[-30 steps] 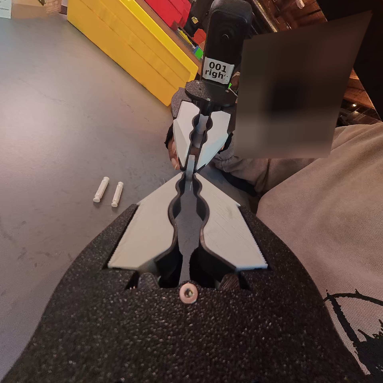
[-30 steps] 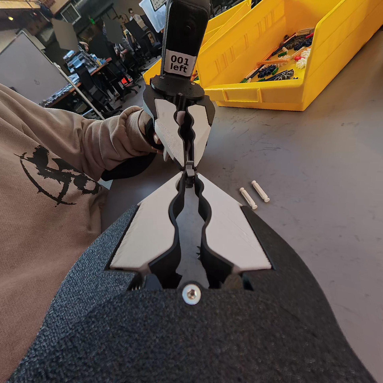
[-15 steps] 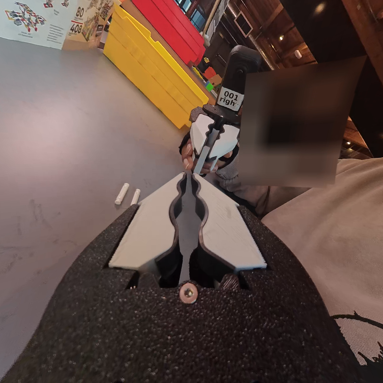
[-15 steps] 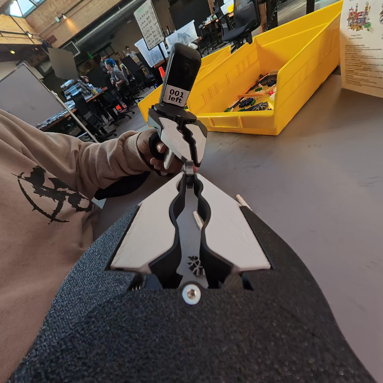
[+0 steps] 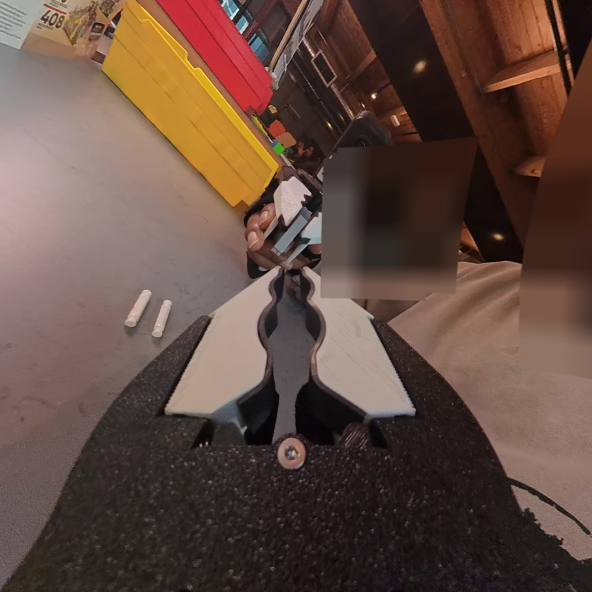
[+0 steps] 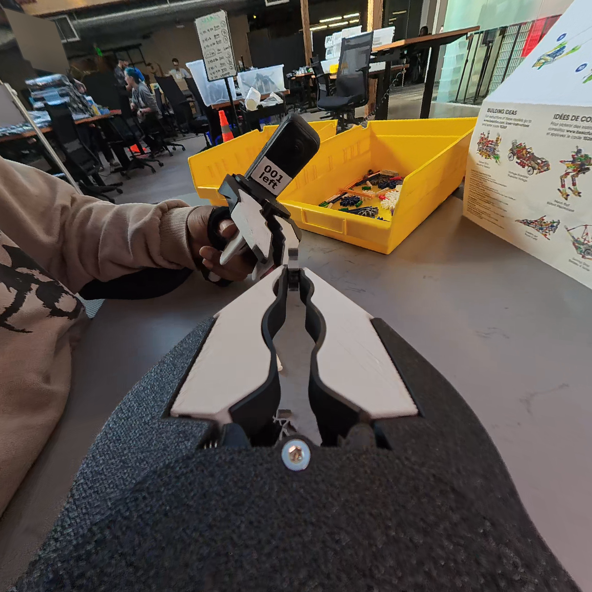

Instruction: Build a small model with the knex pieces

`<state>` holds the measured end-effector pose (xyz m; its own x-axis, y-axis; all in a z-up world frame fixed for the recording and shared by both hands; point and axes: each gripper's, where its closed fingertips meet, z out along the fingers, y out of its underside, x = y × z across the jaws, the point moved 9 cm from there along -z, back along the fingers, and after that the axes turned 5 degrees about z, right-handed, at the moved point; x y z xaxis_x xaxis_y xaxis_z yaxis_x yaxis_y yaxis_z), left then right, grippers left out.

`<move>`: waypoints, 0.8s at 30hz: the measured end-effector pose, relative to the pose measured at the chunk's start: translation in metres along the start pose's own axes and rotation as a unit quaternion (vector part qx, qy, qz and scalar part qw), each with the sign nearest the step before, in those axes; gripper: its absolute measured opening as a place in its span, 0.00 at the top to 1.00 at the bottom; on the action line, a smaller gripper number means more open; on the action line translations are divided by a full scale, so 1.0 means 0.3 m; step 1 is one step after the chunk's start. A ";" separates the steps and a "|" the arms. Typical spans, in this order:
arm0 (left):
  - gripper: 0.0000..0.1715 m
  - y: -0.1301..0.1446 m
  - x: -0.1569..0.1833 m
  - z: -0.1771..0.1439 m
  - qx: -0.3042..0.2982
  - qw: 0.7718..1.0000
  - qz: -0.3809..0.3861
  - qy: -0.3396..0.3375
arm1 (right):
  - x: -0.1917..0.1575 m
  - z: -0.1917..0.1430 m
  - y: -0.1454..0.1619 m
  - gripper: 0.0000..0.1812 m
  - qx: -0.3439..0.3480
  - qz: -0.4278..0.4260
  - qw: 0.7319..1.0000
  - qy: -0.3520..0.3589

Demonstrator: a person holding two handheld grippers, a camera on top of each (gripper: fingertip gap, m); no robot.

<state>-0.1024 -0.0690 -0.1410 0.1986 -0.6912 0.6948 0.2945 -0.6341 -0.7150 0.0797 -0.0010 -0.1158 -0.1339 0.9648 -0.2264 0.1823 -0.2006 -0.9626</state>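
the two grippers meet tip to tip above the grey table (image 5: 80, 192), close in front of the person's beige sweatshirt (image 6: 48, 256). the right gripper (image 6: 293, 275) has its jaws almost closed and pinches a short grey piece (image 6: 293, 256) at the very tips. the long axis of the piece runs forward out of the jaws, toward the left gripper (image 5: 292, 271). the jaws of the left gripper stand a narrow gap apart and i see nothing gripped between them. the free end of the grey piece is just beside its tips, and i cannot tell if it touches one finger.

two white rods (image 5: 137, 307) lie side by side on the table, to the left of the left gripper and apart from it. they are parallel, with long axes running near to far, and the left gripper is the nearer one to them. under the right gripper a white snowflake connector (image 6: 282, 423) lies on the table.

far on the table stands an open yellow bin (image 6: 323, 221) with small coloured building pieces (image 6: 368, 198) in it: rods and snowflake connectors, mixed. a second yellow bin (image 6: 230, 166) stands behind it at the left, and its content is hidden. a printed box (image 6: 528, 179) stands at the right.
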 end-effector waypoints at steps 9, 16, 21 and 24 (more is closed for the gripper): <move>0.92 0.009 -0.011 0.008 0.033 0.995 -0.076 0.055 | -0.078 0.031 0.004 0.98 -0.018 -0.212 0.974 0.076; 0.91 0.016 -0.027 0.011 0.044 0.993 -0.100 0.048 | -0.131 0.066 0.046 0.98 -0.073 -0.475 0.857 0.184; 0.92 0.014 -0.032 0.006 0.055 0.991 -0.109 0.047 | -0.157 0.084 0.056 0.98 -0.090 -0.570 0.786 0.222; 0.91 0.015 -0.039 0.001 0.059 0.991 -0.118 0.038 | -0.165 0.093 0.060 0.98 -0.097 -0.596 0.762 0.236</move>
<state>-0.1031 -0.0636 -0.1523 0.0408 -0.5559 0.8303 0.4319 -0.7395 -0.5163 0.0625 -0.0570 -0.1261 0.0392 0.4058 0.9131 0.3519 0.8497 -0.3927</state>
